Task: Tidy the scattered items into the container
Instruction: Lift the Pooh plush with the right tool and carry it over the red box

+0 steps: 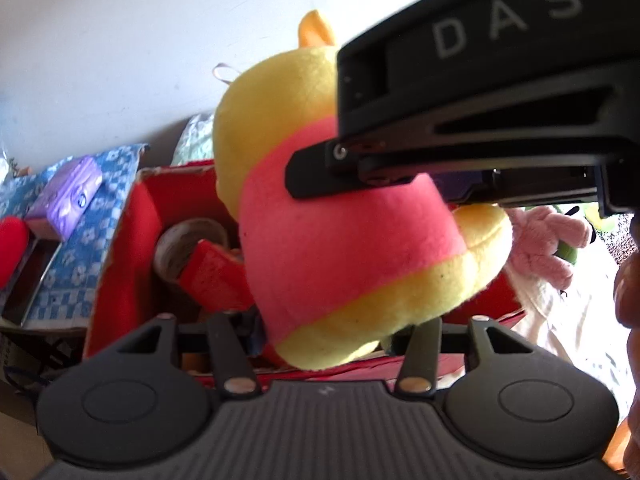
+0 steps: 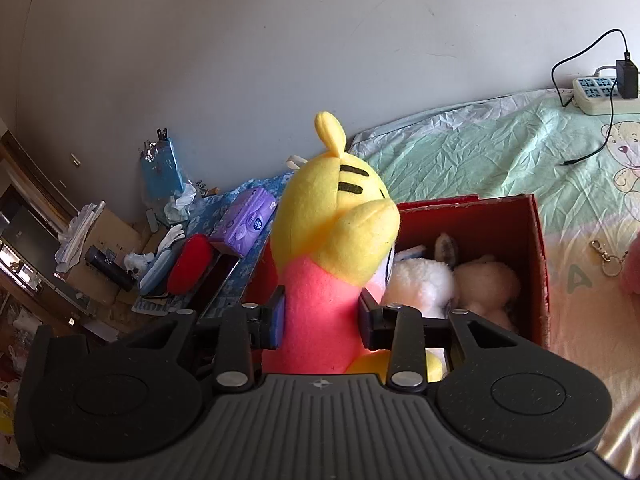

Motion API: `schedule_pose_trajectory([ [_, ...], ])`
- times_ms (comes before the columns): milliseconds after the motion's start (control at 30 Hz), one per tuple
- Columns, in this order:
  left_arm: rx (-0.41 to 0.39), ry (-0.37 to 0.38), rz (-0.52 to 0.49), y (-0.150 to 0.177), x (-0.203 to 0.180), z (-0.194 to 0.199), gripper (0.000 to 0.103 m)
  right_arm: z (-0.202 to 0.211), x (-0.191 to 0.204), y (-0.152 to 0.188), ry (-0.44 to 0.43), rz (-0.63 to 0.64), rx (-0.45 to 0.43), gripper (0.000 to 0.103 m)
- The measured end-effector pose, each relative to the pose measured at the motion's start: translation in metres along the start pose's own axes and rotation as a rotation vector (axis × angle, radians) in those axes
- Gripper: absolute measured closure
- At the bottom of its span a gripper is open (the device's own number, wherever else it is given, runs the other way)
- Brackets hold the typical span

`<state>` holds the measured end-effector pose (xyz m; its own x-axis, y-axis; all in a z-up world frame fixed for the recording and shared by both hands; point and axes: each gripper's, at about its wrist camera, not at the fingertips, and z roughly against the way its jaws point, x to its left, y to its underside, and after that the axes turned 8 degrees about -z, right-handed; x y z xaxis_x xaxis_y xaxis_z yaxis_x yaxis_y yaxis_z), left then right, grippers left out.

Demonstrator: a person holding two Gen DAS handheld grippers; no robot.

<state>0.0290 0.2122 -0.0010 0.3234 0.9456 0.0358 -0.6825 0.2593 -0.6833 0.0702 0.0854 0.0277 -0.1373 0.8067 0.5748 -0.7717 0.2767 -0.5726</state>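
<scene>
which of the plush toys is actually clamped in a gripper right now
The yellow plush in the pink shirt: the right gripper pinches its body above the red box. The white plush and beige plush lie inside.

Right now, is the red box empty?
No, the red box already holds a white plush toy and a cream plush toy.

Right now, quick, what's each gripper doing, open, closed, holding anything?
Left gripper: looks open, nothing clamped; the plush toy hangs just in front.
Right gripper: closed on the plush toy's pink body, over the red box.
</scene>
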Motion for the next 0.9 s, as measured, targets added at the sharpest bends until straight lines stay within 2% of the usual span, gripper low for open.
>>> schedule_pose_trajectory([
  [233,0.012,-0.039,0.024,0.014,0.035,0.002,0.050,-0.026,0.005,0.002,-0.090,-0.132,0.047,0.065],
  [533,0.077,-0.098,0.045,0.024,0.068,-0.011,0.047,-0.059,-0.003,0.011,-0.150,-0.283,0.101,0.065],
  [700,0.080,-0.082,0.057,0.027,0.077,-0.016,0.037,-0.068,0.000,0.013,-0.120,-0.255,0.092,0.065],
  [900,0.085,-0.068,0.035,0.027,0.078,-0.018,0.035,-0.081,0.003,0.015,-0.065,-0.193,0.082,0.065],
])
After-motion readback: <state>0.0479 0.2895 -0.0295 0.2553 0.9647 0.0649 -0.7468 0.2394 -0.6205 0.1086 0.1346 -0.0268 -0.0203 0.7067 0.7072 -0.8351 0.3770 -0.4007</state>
